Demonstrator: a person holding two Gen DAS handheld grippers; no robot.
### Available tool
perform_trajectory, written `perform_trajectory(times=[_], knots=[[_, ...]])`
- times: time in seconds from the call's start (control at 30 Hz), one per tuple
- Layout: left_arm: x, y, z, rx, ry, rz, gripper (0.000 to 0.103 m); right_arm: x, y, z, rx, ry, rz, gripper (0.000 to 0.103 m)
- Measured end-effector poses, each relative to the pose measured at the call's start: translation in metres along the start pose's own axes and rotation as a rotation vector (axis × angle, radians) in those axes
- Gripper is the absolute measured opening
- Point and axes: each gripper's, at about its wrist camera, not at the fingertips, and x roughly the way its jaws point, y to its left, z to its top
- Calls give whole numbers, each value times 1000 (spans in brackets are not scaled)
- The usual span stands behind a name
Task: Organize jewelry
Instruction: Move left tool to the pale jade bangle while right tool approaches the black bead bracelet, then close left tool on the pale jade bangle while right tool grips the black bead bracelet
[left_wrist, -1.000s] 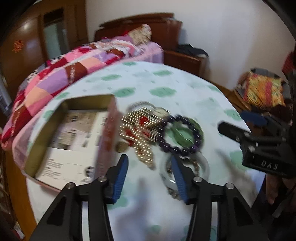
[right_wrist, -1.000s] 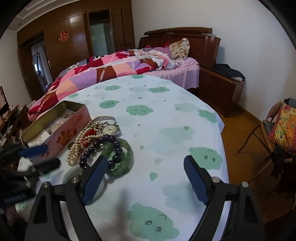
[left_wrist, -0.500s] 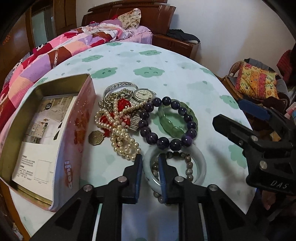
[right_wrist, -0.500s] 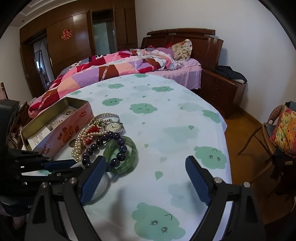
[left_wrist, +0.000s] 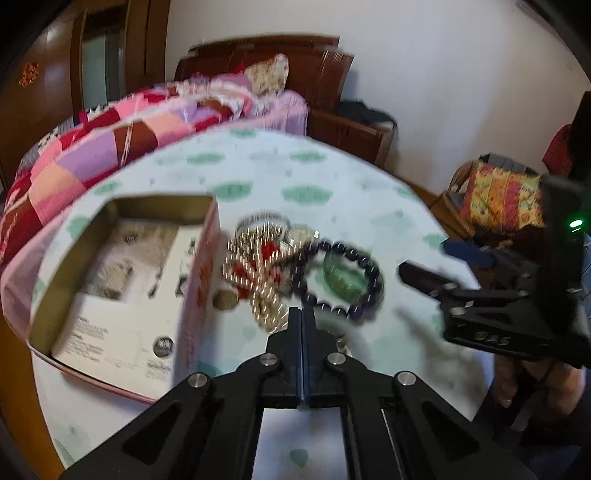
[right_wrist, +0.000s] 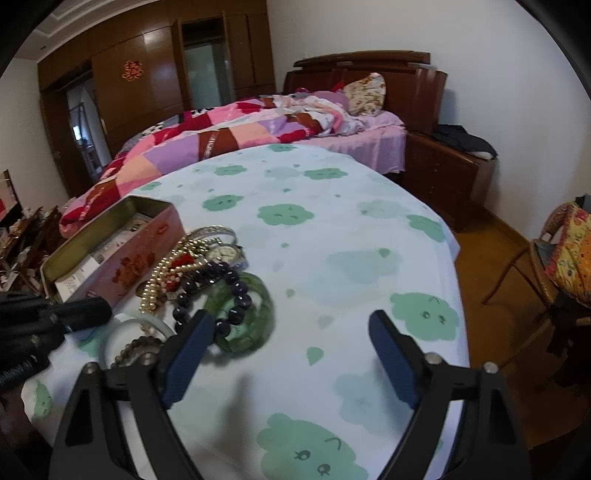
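The left gripper (left_wrist: 302, 317) has its fingers pressed flat together, and the left wrist view shows nothing between the blue pads. It sits over the near edge of the jewelry pile, at six o'clock from the pearl necklace (left_wrist: 258, 280).

The right gripper (right_wrist: 290, 354) has its fingers spread wide and closing, with only bare cloth between them. Its left finger (right_wrist: 188, 354) lies just beside the green bangle (right_wrist: 251, 321), which sits at ten o'clock from the gap.

The jewelry lies in a loose heap on the bench (right_wrist: 332, 229), which is covered with a pale cloth printed with green clouds. A dark purple bead bracelet (right_wrist: 221, 291) overlaps the green bangle. At eleven o'clock from it a wristwatch (right_wrist: 225, 253) rests against the pearls and some red beads (right_wrist: 183, 260). A pale white bangle (right_wrist: 110, 336) and a string of brownish beads (right_wrist: 136, 349) lie nearest the left gripper, partly hidden by it.

An open pink tin (left_wrist: 201, 280) with printed paper inside stands at nine o'clock from the heap, touching or nearly touching it. A small bronze coin (left_wrist: 224, 300) lies just beside the tin's wall.
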Motion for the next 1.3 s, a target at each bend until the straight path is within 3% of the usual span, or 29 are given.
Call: perform_trajectory(times=[0.17, 0.3, 0.37, 0.5, 0.6, 0.67, 0.8, 0.87, 0.93, 1.3], knots=[[2, 2, 1, 12, 8, 3, 0, 5, 8, 6, -45, 5, 8, 79], [12, 3, 0, 25, 40, 75, 0, 9, 13, 6, -63, 25, 25, 80], [17, 8, -2, -1, 56, 75, 4, 12, 14, 4, -71, 37, 25, 82], [23, 12, -6, -31, 73, 70, 41, 19, 15, 5, -75, 61, 28, 80], [20, 12, -5, -34, 52, 78, 51, 24, 21, 10, -101, 68, 29, 71], [18, 14, -5, -42, 48, 70, 52, 29, 26, 12, -113, 74, 35, 67], [20, 17, -9, -55, 59, 54, 52, 48, 37, 11, -148, 144, 57, 41], [22, 17, -10, -56, 66, 43, 52, 49, 40, 9, -166, 147, 55, 33], [23, 17, -11, -55, 68, 31, 52, 44, 37, 9, -141, 137, 89, 16], [30, 8, -13, -11, 93, 43, 52, 11, 22, 7, -108, 71, 103, 16]])
